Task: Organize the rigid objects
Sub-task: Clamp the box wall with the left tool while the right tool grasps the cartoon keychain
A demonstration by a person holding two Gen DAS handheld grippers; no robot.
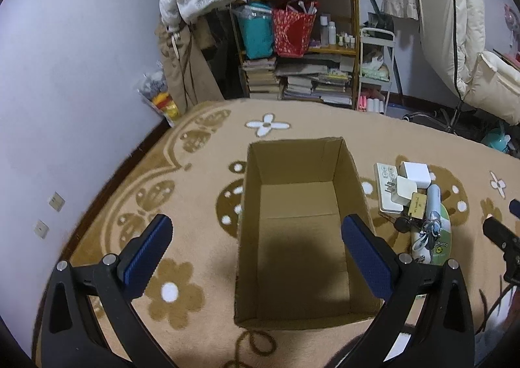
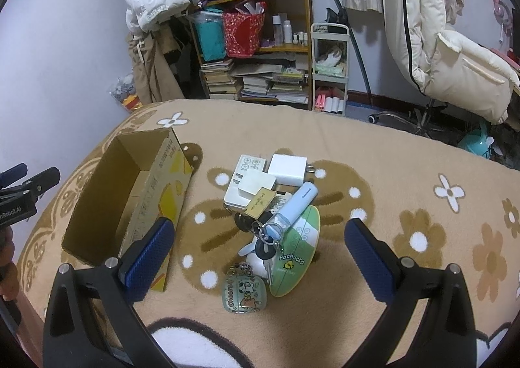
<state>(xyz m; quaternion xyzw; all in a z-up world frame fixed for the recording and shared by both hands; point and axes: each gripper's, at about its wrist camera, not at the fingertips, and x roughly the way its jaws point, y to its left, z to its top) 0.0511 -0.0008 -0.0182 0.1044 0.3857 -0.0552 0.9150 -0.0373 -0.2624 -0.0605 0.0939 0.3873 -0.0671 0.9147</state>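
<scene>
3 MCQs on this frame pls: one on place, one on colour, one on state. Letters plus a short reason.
1. Where does the pile of small things lie relative to the cardboard box?
A. inside it
B. on the blanket beside it
C. on the shelf

2. What colour are the pads on the right gripper?
A. blue
B. red
C. white

3. What state is the box in?
A. taped shut
B. open and empty
C. open and full

Answers:
1 B: the white charger, keys and the rest sit on the blanket, apart from the box.
2 A: both pads show blue.
3 B: the left wrist view shows a bare box floor below the open left gripper.
</scene>
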